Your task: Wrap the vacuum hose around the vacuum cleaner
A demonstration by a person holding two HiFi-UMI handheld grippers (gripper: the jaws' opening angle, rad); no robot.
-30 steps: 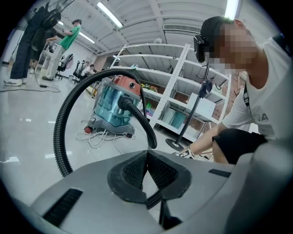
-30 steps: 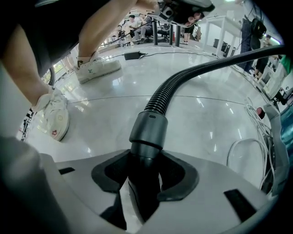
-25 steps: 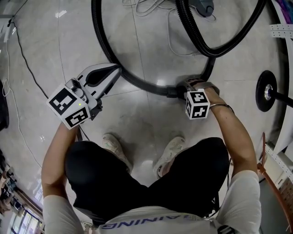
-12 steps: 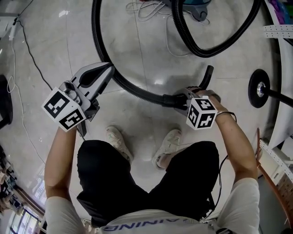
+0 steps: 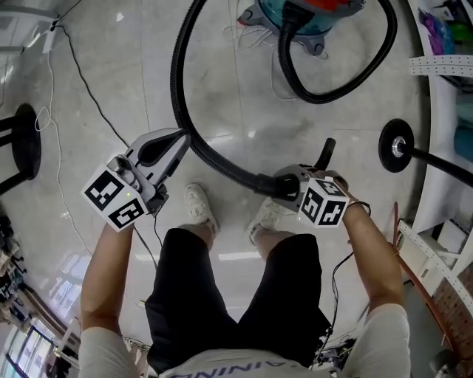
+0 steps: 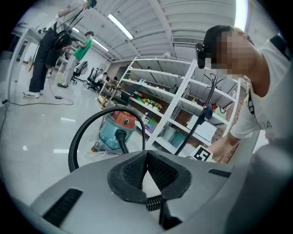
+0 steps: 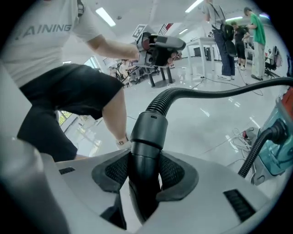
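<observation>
The teal vacuum cleaner (image 5: pixel 310 13) with a red top stands on the floor at the top of the head view. Its black ribbed hose (image 5: pixel 177 81) loops out from it and sweeps down to my right gripper (image 5: pixel 284 183). In the right gripper view the pads (image 7: pixel 171 172) are shut on the hose's smooth rigid end cuff (image 7: pixel 146 137). My left gripper (image 5: pixel 183 136) hangs just left of the hose. Its jaws meet at the tips with nothing between them (image 6: pixel 146 155). The vacuum (image 6: pixel 114 130) and a hose loop (image 6: pixel 78 137) show beyond it.
A white cord (image 5: pixel 251 37) lies bunched beside the vacuum. A thin black cable (image 5: pixel 89 81) runs across the tiled floor at left, near a black stool base (image 5: pixel 26 140). A stand with a round base (image 5: pixel 399 148) and white shelving (image 5: pixel 443 66) are at right. People (image 6: pixel 46 50) stand far off.
The view has pulled back, so the vacuum cleaner now shows at the top. Both grippers sit lower in the view, the right one still holding the hose end.
</observation>
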